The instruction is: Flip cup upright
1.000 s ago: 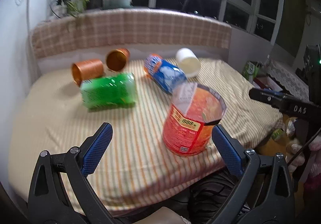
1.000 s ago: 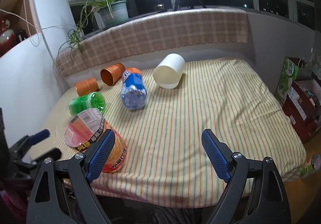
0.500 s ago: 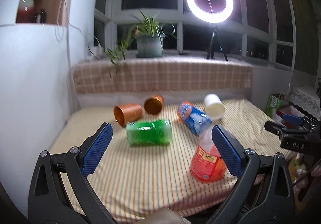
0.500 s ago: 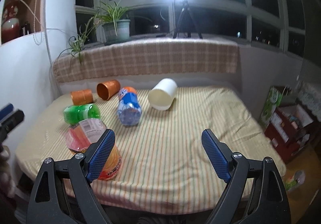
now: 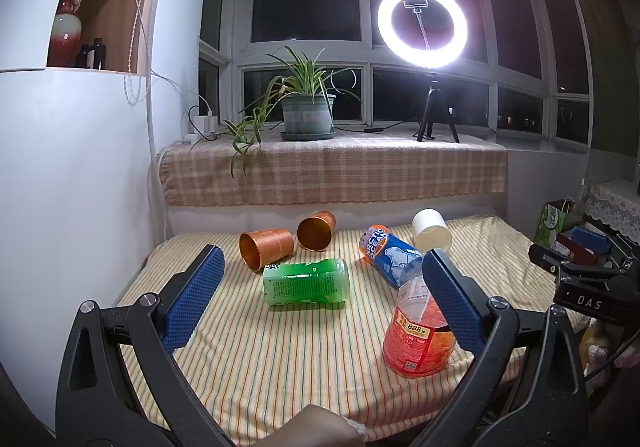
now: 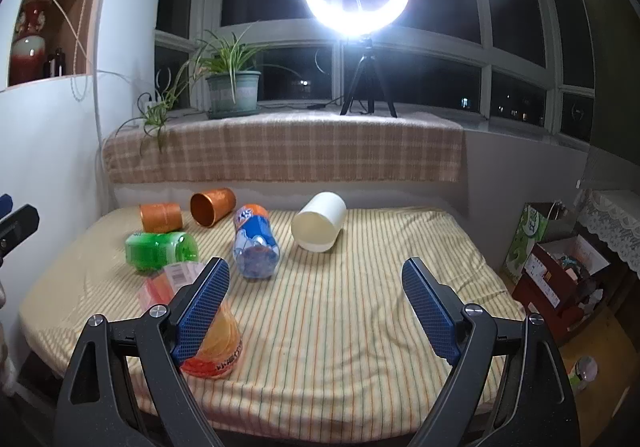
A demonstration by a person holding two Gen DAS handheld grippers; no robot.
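Several cups sit on the striped tablecloth (image 5: 256, 359). An orange-red cut-bottle cup (image 5: 416, 335) stands upright at the front right, partly behind my left gripper's right finger; it also shows in the right wrist view (image 6: 212, 347). A green cup (image 5: 306, 281), a blue cup (image 5: 390, 255), a white cup (image 5: 432, 235) and two copper cups (image 5: 266, 248) (image 5: 316, 229) lie on their sides. My left gripper (image 5: 322, 299) is open and empty, held back from the table. My right gripper (image 6: 316, 307) is open and empty too.
A checked cloth covers the ledge (image 5: 332, 175) behind the table, with a potted plant (image 5: 306, 113) and a ring light on a tripod (image 5: 422, 27). A white wall (image 5: 72, 187) stands at the left. Boxes and bags (image 6: 560, 259) stand at the right.
Both grippers have drawn back and tilted up from the table, so the cups look smaller and farther. The orange-red cup stays upright where it stood. Both grippers stay open.
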